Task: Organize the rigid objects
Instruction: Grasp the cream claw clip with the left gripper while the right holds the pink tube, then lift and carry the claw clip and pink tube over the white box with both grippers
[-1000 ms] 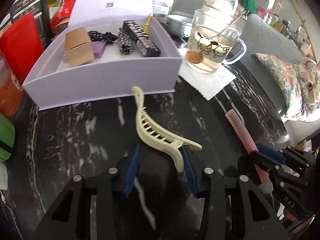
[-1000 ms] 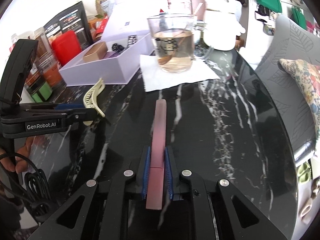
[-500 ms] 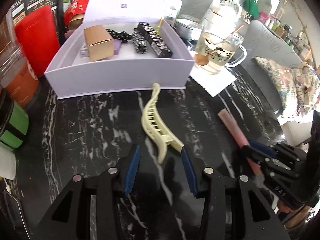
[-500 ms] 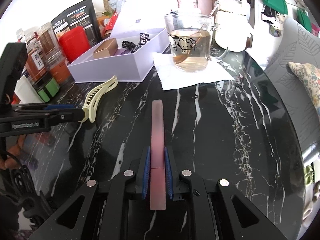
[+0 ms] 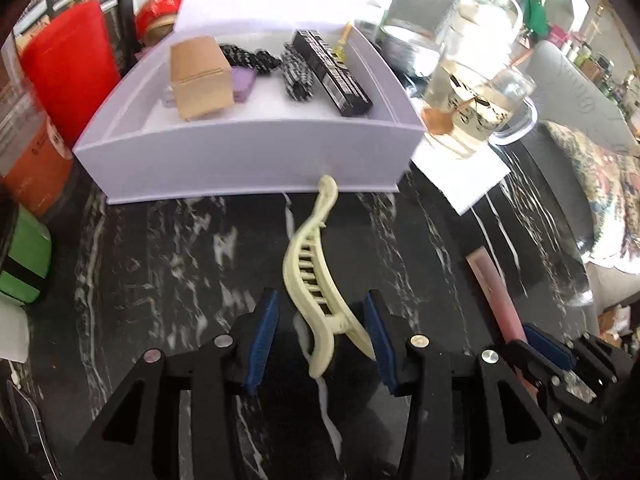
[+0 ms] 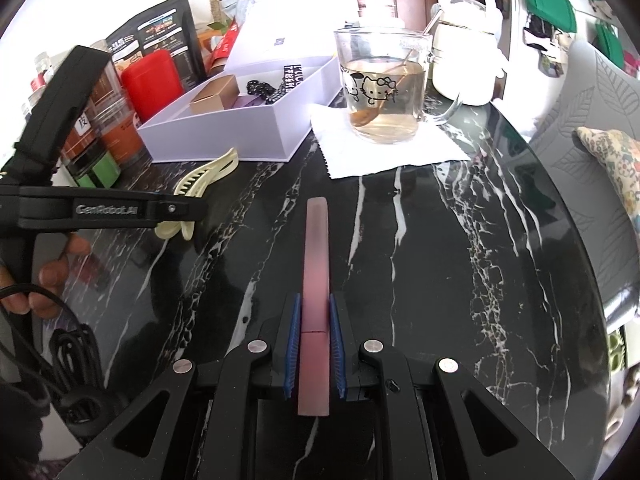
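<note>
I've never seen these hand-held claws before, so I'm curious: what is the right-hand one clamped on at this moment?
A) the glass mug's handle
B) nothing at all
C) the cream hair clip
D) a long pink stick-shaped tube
D: in the right wrist view the right gripper has its blue pads pressed against both sides of the pink tube; the cream hair clip lies by the other gripper.

"GenRobot.AI" stands in pale letters on the left tongs [image 6: 188, 216] seen from the right wrist.
</note>
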A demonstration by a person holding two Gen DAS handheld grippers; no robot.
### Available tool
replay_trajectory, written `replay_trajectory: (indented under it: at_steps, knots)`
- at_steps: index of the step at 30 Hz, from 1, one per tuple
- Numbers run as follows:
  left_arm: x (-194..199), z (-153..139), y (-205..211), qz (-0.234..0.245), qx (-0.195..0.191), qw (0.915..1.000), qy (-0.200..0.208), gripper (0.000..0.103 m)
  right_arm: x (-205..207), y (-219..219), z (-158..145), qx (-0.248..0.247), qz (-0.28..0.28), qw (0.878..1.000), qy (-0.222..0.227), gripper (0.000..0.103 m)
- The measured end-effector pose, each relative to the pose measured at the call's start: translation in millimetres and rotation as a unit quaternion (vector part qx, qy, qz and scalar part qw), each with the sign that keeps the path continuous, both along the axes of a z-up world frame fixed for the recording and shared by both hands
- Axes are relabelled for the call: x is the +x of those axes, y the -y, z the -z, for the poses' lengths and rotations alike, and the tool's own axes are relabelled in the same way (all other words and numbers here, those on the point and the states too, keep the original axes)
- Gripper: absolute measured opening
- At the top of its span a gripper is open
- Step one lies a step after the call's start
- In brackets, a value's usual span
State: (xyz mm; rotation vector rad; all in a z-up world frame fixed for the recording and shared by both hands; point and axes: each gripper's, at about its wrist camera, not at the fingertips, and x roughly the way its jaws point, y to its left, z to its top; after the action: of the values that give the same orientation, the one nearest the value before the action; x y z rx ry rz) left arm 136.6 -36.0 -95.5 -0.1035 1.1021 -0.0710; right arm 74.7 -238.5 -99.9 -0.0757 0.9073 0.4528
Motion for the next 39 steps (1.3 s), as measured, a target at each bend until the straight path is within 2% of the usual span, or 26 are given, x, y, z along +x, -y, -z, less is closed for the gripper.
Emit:
replay_trajectory:
  at_steps: [6, 9, 11, 13, 17, 26, 39]
  knots:
    - [-0.8, 2.6, -2.7, 0.001, -0.008, 1.0, 0.004, 0.044, 0.9, -1.1, 0.6, -0.001, 0.011, 1.0, 0.001, 0.015]
    - [-5.3, 2.4, -3.1, 0.003, 0.005, 0.9999, 0.012, 0.044, 1.4, -1.7, 0.9, -0.001, 0.018, 1.0, 0.002, 0.015]
    - [-8.8, 2.2, -1.8, 0.012, 0.009, 0.9997, 0.02, 0.028, 0.1, -2.8, 0.9, -0.006, 0.017, 1.0, 0.008, 0.015]
    - [-12.9, 1.4, -2.3, 0.019, 0.013, 0.9994, 0.026, 0.025, -3.0, -6.2, 1.1, -0.02, 0.01, 1.0, 0.019, 0.014]
    - [-21.6, -2.9, -2.1, 0.027, 0.017, 0.9986, 0.042, 0.021, -6.3, -6.3, 1.4, -0.013, 0.009, 1.0, 0.019, 0.014]
    - [-42.0, -11.5, -7.5, 0.027, 0.011, 0.9981, 0.055, 0.02, -23.9, -6.4, -0.8, -0.005, 0.014, 1.0, 0.02, 0.013]
    - [-78.8, -36.4, -16.8, 0.028, 0.006, 0.9954, 0.092, 0.02, -54.2, -15.4, -18.8, 0.0, 0.006, 0.999, 0.047, 0.013]
